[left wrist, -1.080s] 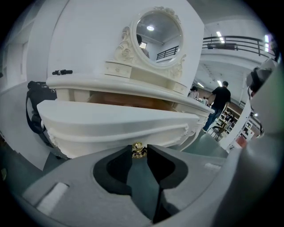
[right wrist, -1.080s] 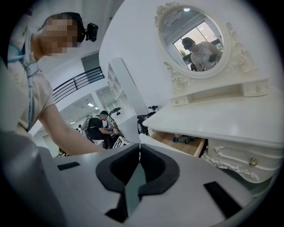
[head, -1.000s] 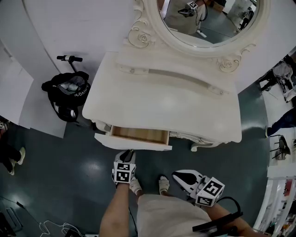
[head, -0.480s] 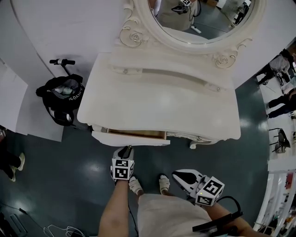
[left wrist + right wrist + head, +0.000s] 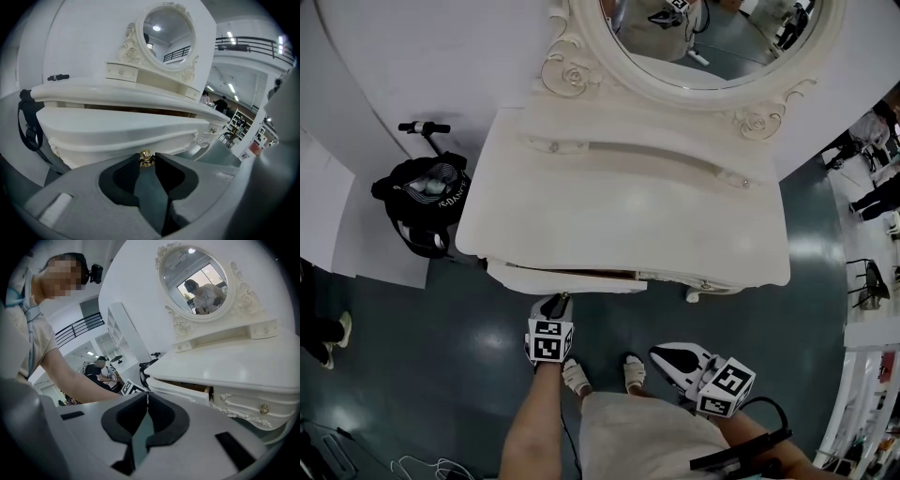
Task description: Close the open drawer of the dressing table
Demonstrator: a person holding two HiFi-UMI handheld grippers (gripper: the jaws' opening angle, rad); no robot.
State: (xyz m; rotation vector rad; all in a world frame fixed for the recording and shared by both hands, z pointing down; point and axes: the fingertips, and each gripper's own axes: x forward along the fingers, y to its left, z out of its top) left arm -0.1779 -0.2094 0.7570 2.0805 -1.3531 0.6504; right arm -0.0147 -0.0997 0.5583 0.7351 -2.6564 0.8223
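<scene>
Your left hand-held gripper (image 5: 557, 302) is clamped on the small gold knob (image 5: 146, 158) at the front of the drawer (image 5: 567, 278), with a jaw pressed against each side of it. The drawer sits in the left half of the dressing table (image 5: 675, 216), just under the counter, and it is nearly shut. From the head view only a thin strip of its wooden inside shows between the white front and the counter's edge. From the right gripper view a short stretch of the wooden side stands out. Your right hand-held gripper (image 5: 660, 354) hangs lower and to the right, well apart from the furniture, its jaws together with nothing between them. The oval mirror (image 5: 712, 37) rises at the back of the counter. A black bag (image 5: 427, 192) lies on the dark floor (image 5: 441, 356), just left of the dressing table.
</scene>
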